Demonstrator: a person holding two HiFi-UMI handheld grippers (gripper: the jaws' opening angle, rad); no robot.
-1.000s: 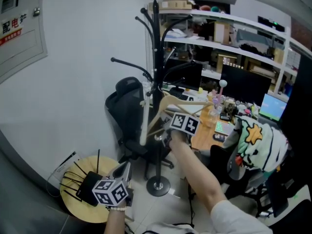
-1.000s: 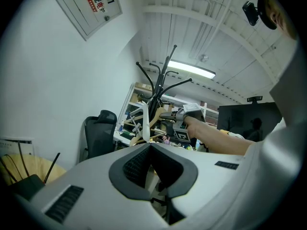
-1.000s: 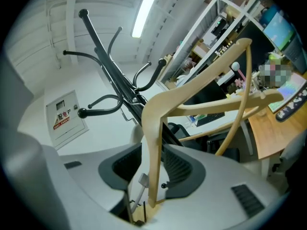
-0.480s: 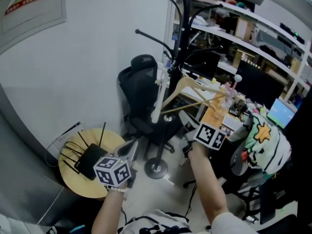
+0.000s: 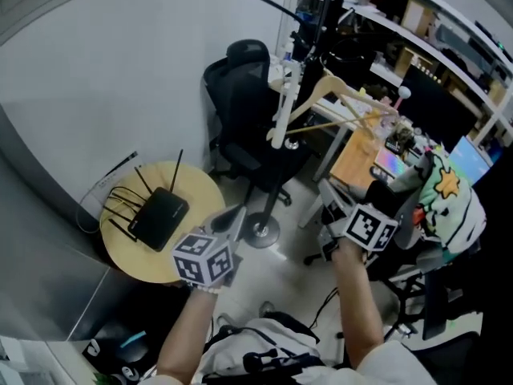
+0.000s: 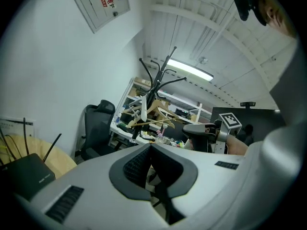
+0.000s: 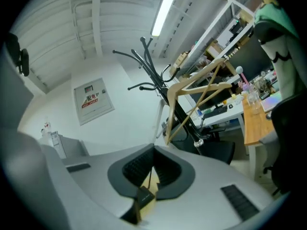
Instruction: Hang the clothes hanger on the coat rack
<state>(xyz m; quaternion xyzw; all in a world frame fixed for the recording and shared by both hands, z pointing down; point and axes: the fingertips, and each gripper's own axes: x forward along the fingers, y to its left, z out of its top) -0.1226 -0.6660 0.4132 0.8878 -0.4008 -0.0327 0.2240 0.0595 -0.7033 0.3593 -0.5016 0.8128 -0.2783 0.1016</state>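
The wooden clothes hanger (image 5: 341, 101) hangs from a branch of the black coat rack (image 5: 321, 30), free of both grippers. It also shows in the left gripper view (image 6: 149, 118) and in the right gripper view (image 7: 199, 87). My right gripper (image 5: 330, 195) is well back from the hanger, low at the right, shut and empty; its jaws meet (image 7: 153, 150). At the lower left my left gripper (image 5: 232, 217) is also shut with nothing in it (image 6: 151, 146). It points toward the rack (image 6: 158, 78).
A black office chair (image 5: 240, 87) stands left of the rack's round base (image 5: 260, 233). A round wooden table (image 5: 200, 184) bears a black router (image 5: 158, 217). A cluttered desk (image 5: 361, 155) and a green and white plush (image 5: 445, 195) are at the right. A white stick (image 5: 282, 111) hangs beside the hanger.
My right gripper has let go of the hanger, closed its jaws and pulled back toward me. The left gripper has drifted a little. The hanger stays on the rack.
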